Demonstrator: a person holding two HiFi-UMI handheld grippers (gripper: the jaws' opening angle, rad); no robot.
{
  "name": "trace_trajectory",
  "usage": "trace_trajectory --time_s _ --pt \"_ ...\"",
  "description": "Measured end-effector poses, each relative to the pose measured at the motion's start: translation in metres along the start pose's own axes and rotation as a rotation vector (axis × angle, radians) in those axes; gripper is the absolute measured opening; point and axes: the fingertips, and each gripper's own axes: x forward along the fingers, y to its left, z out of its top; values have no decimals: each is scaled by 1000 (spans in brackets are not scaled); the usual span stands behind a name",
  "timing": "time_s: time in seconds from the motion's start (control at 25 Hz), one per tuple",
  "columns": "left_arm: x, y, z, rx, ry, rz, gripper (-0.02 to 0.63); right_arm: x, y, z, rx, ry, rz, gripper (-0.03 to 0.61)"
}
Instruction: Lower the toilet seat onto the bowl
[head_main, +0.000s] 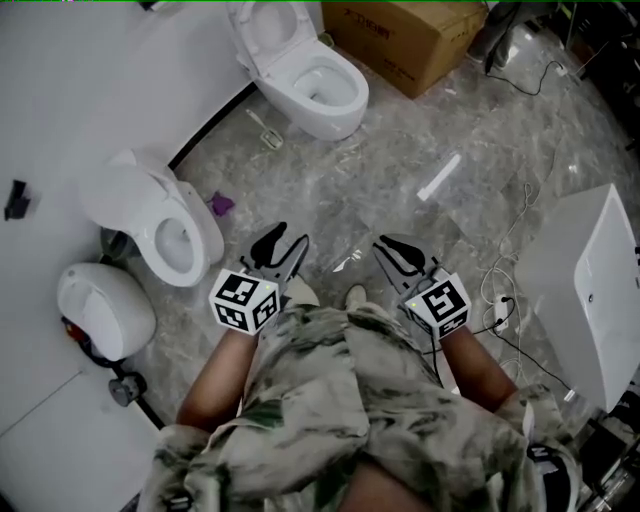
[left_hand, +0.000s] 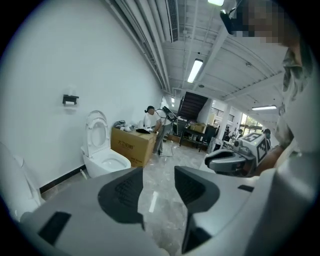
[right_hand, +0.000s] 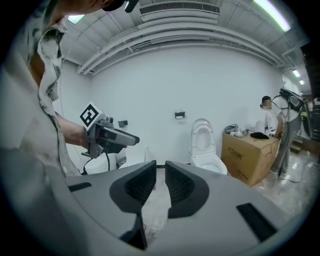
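Two white toilets stand along the wall. The far toilet (head_main: 305, 70) has its seat (head_main: 270, 22) raised against the wall; the same toilet (left_hand: 102, 159) with its upright seat (left_hand: 96, 129) shows in the left gripper view, and in the right gripper view this toilet (right_hand: 206, 159) stands straight ahead. The near toilet (head_main: 170, 225) is at the left, lid up. My left gripper (head_main: 280, 250) (left_hand: 158, 172) is open and empty, above the floor. My right gripper (head_main: 397, 255) (right_hand: 160, 167) has a narrow gap between its jaws, nothing in it. Neither touches a toilet.
A cardboard box (head_main: 405, 35) sits beyond the far toilet. A white cabinet (head_main: 600, 290) and cables (head_main: 510, 300) are at the right. A round white unit (head_main: 100, 305) is at the left wall. A white strip (head_main: 440, 177) and a purple scrap (head_main: 220, 205) lie on the marble floor.
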Motion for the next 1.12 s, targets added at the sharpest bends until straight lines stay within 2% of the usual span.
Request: trace_trajectory --time_s 0.16,0.32,0.48,0.64,0.92,1.12 --pt "8 30 20 13 -26 45 229 6 -5 -9 9 16 -10 55" --pt "29 74 46 13 -48 48 264 31 -18 -2 9 49 -25 38" --pt "64 121 73 22 -66 11 270 64 -45 13 4 77 -75 31" --pt "93 175 99 26 -56 -24 278 112 -66 32 42 97 -102 28" --pt "137 262 143 55 -45 -111 278 213 -96 80 47 108 -129 26" --pt "164 315 161 50 -35 -127 278 266 -113 104 47 115 -131 24"
